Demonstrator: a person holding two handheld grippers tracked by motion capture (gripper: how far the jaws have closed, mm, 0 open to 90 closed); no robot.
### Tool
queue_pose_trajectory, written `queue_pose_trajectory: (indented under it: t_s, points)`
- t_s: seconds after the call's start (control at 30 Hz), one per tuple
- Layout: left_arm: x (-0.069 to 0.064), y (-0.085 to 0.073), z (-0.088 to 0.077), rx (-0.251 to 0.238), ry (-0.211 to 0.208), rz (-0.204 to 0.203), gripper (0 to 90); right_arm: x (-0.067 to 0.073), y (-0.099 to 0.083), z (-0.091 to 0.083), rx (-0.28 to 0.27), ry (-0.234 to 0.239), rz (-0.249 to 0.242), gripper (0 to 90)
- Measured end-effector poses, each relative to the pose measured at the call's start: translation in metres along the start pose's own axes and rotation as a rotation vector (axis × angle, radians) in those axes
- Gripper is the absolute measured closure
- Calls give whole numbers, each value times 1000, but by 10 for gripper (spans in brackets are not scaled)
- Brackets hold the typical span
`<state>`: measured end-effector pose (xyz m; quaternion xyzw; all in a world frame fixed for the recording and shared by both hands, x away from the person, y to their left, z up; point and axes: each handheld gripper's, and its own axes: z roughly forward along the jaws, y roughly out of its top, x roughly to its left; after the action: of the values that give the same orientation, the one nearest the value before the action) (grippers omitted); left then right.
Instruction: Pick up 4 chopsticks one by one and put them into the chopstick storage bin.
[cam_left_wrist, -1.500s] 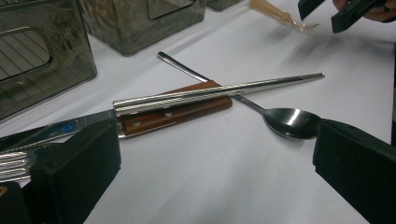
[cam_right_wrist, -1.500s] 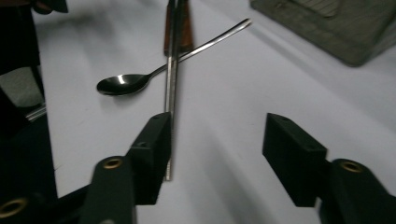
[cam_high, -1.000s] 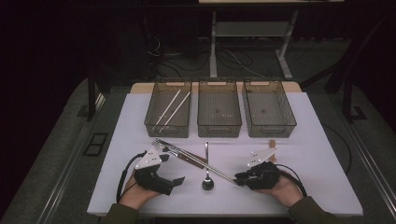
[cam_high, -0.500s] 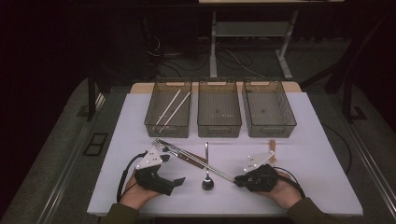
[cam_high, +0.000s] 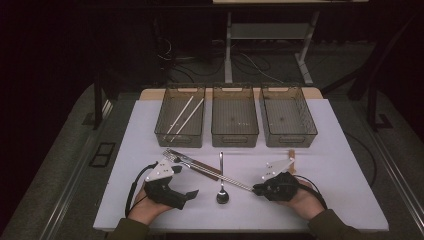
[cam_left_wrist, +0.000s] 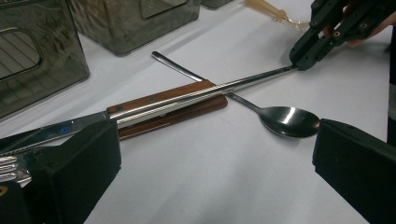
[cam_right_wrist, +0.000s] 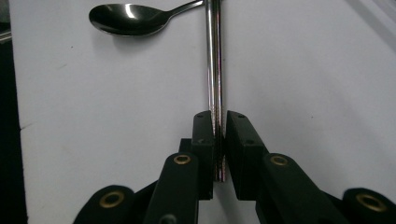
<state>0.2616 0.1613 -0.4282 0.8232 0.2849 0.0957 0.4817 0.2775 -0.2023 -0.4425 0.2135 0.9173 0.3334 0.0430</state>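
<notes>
Right gripper view shows the right hand-held gripper (cam_right_wrist: 219, 140) clamped on metal chopsticks (cam_right_wrist: 214, 56) (left hand-held gripper (cam_left_wrist: 215, 154) gapes wide).

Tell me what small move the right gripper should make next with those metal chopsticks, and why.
Probably a short lift straight up. The right gripper has its jaws closed on the end of the metal chopsticks, which lie across the spoon handle and the wooden-handled knife. Raising them first should avoid dragging those two. The left gripper is open and holds nothing.
</notes>
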Motion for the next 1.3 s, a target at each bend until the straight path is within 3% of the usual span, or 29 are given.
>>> queue_pose_trajectory:
  t_s: [0.43, 0.67, 1.03, 1.3]
  points:
    - [0, 0, 0, 1, -6, 6, 0, -12, 3, 2, -6, -7, 12, 779]
    - [-1, 1, 1, 0, -10, 3, 0, -15, 13, -4, -73, 36, 13, 736]
    - [-1, 1, 2, 0, -22, 7, 0, -22, 45, 22, -89, 87, -32, 799]
    - [-1, 1, 3, 0, -29, 11, 0, -22, 49, 31, -81, 97, -36, 805]
